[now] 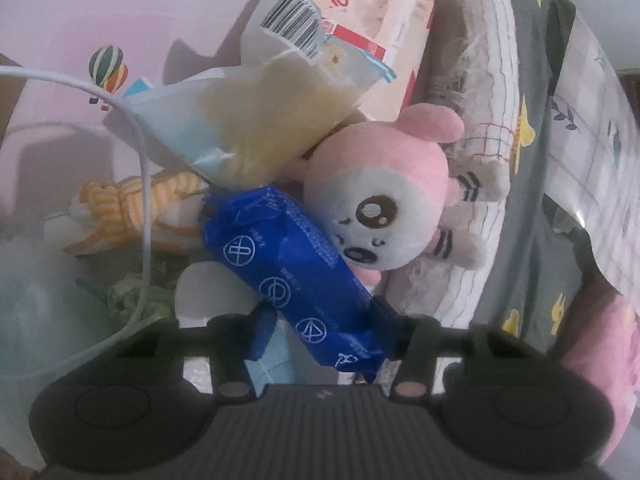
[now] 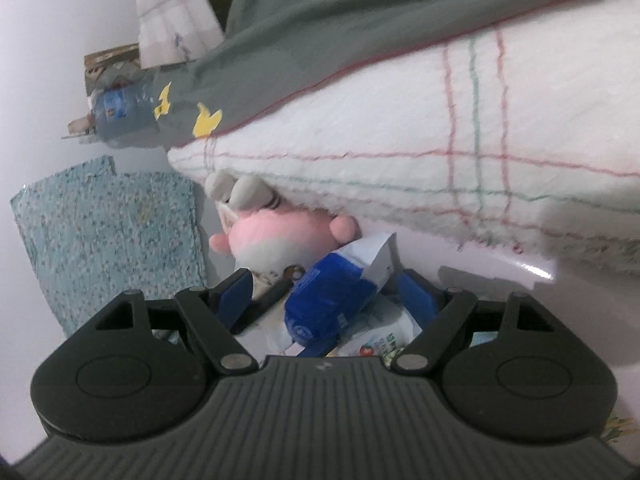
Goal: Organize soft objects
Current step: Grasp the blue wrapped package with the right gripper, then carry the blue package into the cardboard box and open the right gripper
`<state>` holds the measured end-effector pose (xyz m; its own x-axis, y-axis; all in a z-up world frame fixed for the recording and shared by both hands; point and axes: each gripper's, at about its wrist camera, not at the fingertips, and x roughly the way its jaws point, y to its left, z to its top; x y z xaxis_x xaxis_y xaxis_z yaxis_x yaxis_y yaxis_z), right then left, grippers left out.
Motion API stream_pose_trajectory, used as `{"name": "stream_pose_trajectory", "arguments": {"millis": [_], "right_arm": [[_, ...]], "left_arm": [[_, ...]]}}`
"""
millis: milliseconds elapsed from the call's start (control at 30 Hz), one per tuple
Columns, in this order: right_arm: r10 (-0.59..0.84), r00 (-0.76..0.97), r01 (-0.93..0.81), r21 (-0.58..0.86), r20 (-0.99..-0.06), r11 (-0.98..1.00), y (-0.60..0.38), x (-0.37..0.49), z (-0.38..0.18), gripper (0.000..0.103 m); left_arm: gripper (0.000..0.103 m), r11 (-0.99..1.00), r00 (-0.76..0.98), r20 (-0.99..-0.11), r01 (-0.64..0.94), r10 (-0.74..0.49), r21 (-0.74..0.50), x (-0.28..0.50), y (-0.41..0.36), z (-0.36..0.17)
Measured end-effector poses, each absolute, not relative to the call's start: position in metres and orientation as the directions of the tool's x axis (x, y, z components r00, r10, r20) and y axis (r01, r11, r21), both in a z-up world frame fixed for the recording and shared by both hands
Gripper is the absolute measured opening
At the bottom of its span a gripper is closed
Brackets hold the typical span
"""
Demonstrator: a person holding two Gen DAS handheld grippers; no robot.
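In the left wrist view my left gripper (image 1: pixel 326 330) is shut on a blue soft pack (image 1: pixel 288 276), its fingers pressing both sides. The pack lies against a pink and white plush toy (image 1: pixel 384 200). A clear bag of yellow stuff (image 1: pixel 256 120) and a pink wipes pack (image 1: pixel 372 20) lie behind it, and an orange striped soft toy (image 1: pixel 128 212) lies to the left. In the right wrist view my right gripper (image 2: pixel 326 298) is open around the same blue pack (image 2: pixel 332 300), with the plush toy (image 2: pixel 280 236) just beyond.
A white quilted blanket (image 2: pixel 400 152) and a grey sheet with yellow shapes (image 2: pixel 320 40) hang over the pile on the right. A white cable (image 1: pixel 144 208) crosses the left wrist view. A blue-green mat (image 2: pixel 112 236) lies on the floor.
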<state>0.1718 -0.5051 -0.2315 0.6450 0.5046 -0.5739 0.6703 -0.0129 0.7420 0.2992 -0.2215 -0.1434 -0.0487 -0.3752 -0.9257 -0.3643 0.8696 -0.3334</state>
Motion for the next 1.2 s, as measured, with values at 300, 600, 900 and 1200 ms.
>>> {"name": "stream_pose_trajectory", "arguments": {"millis": [300, 600, 900, 1200], "right_arm": [[0.505, 0.621, 0.673, 0.738, -0.599, 0.049, -0.501, 0.183, -0.237, 0.081], [0.674, 0.547, 0.543, 0.823, -0.497, 0.166, -0.493, 0.217, -0.239, 0.085], [0.848, 0.474, 0.413, 0.911, -0.235, 0.022, -0.434, 0.230, -0.226, 0.068], [0.894, 0.378, 0.260, 0.954, -0.240, 0.146, -0.318, 0.250, -0.179, 0.060]], "left_arm": [[0.031, 0.881, -0.018, -0.917, -0.287, -0.398, -0.377, 0.280, -0.206, -0.115], [0.030, 0.774, 0.015, -0.790, -0.188, -0.613, -0.604, 0.243, -0.172, -0.067], [0.030, 0.731, 0.111, -0.737, -0.093, -0.667, -0.676, 0.211, -0.102, -0.026], [0.034, 0.761, 0.249, -0.756, -0.100, -0.605, -0.641, 0.178, 0.016, 0.001]]}}
